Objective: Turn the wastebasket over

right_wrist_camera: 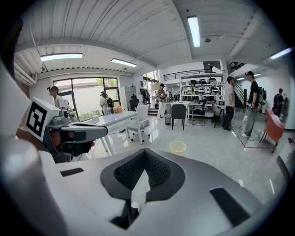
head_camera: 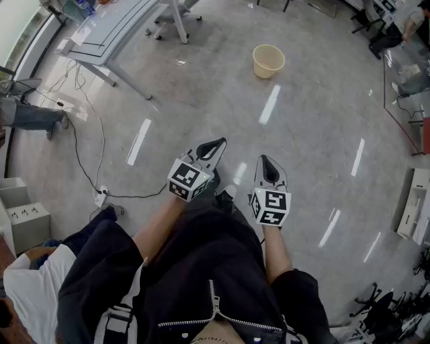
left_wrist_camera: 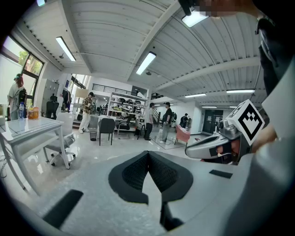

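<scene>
A pale yellow wastebasket [head_camera: 268,60] stands upright on the shiny floor, its open mouth up, well ahead of both grippers. It also shows small in the right gripper view, the wastebasket [right_wrist_camera: 178,147] just beyond the jaw tips. My left gripper [head_camera: 215,144] is shut with nothing in it, held above the person's knees. My right gripper [head_camera: 267,163] hangs beside it, also shut and empty. In the left gripper view the jaws of my left gripper [left_wrist_camera: 148,154] meet at the tips. My right gripper [right_wrist_camera: 145,154] looks the same in its own view.
A white table [head_camera: 111,30] and an office chair [head_camera: 176,20] stand at the far left. Cables [head_camera: 87,134] and a power strip [head_camera: 101,196] lie on the floor to the left. A grey cabinet [head_camera: 23,222] sits at the left edge. People stand far off by shelves [right_wrist_camera: 203,99].
</scene>
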The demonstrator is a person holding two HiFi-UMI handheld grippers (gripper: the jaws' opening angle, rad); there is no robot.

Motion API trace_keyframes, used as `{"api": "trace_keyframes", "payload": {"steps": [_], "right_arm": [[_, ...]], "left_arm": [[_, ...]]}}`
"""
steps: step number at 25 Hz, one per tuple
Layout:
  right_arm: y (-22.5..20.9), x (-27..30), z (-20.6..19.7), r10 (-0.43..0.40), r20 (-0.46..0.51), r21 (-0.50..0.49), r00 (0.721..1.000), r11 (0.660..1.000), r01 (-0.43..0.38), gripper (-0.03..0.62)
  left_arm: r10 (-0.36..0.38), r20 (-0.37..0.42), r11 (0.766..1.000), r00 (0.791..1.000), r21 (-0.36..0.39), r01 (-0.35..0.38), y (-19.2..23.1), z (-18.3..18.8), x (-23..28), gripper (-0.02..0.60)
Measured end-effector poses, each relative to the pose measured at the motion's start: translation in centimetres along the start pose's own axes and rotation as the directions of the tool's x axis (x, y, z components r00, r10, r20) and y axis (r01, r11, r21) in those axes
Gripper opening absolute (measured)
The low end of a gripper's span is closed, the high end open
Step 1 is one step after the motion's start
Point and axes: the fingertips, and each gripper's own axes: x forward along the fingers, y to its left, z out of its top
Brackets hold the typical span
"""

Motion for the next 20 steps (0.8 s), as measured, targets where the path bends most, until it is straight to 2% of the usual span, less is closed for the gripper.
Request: {"api": "trace_keyframes", "payload": {"steps": [8, 20], "right_arm": [[0.0, -0.8, 0.1, 0.022, 0.047, 0.012, 0.999, 1.000, -0.023, 0.009], [-1.3, -1.0, -2.0, 0.033, 0.026, 0.040, 0.999, 0.999, -0.034, 0.009]], "left_arm": [[0.000, -0.010, 1.000, 1.000, 0.003, 0.000, -1.1, -0.4, 0.1, 0.006], [0.016, -0.043, 1.000, 0.999, 0.018, -0.015, -1.4, -1.7, 0.3, 0.006]]}}
